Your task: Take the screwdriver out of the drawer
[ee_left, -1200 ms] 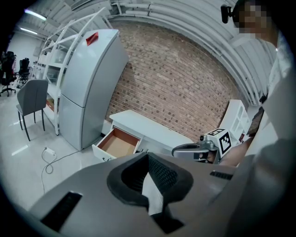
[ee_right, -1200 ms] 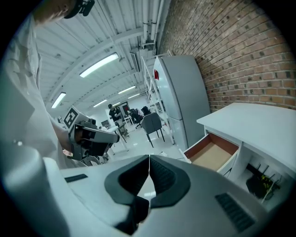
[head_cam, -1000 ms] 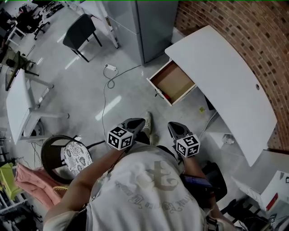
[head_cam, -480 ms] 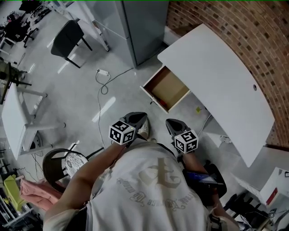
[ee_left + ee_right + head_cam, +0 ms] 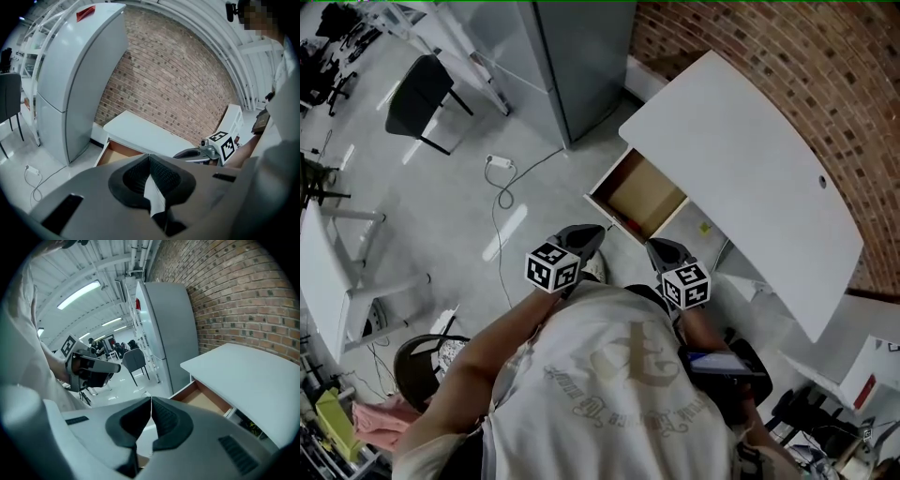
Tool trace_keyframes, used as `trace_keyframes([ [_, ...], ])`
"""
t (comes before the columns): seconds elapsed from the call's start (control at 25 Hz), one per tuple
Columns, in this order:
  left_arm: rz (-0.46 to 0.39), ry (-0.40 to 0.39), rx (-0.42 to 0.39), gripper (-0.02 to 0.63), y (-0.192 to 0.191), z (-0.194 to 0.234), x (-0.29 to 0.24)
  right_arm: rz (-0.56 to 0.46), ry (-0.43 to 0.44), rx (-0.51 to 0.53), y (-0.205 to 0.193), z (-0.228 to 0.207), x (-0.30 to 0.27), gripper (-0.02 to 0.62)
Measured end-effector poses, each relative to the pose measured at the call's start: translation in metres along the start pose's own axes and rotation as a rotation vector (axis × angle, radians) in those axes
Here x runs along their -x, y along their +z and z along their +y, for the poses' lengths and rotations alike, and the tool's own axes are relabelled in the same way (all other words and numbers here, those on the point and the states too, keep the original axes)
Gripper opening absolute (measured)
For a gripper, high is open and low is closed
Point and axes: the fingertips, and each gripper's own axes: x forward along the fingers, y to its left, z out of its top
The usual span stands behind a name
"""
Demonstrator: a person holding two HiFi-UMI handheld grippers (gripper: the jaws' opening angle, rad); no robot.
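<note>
The wooden drawer point(image 5: 639, 195) stands pulled out from the white desk point(image 5: 750, 159), its inside mostly bare. A small red item point(image 5: 630, 223) lies at its near corner; I cannot make out what it is. My left gripper point(image 5: 584, 236) and right gripper point(image 5: 659, 247) are held side by side just short of the drawer's front, both pointing toward it. The left gripper point(image 5: 149, 157) has its pads together with nothing between them, and the drawer point(image 5: 117, 154) shows beyond it. The right gripper point(image 5: 151, 401) is likewise shut and empty, with the drawer point(image 5: 201, 399) ahead on its right.
A tall grey cabinet point(image 5: 572, 56) stands left of the desk against the brick wall point(image 5: 787, 47). A cable with a white plug point(image 5: 502, 169) lies on the floor. A black chair point(image 5: 417, 94) is far left, a round stool point(image 5: 431, 361) behind me.
The person has walked toward the desk, so the drawer now lies closer to both grippers. Both grippers travelled forward together and stayed shut.
</note>
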Motion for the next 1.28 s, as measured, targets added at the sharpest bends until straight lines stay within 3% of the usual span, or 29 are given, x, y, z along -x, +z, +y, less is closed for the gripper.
trace_keyframes([
  [0.4, -0.011, -0.024, 0.004, 0.022, 0.014, 0.032, -0.004, 0.079, -0.07, 0.015, 0.007, -0.027, -0.026, 0.025],
  [1.28, 0.046, 0.083, 0.133, 0.022, -0.022, 0.063, -0.029, 0.275, 0.058, 0.003, -0.035, -0.07, -0.111, 0.025],
])
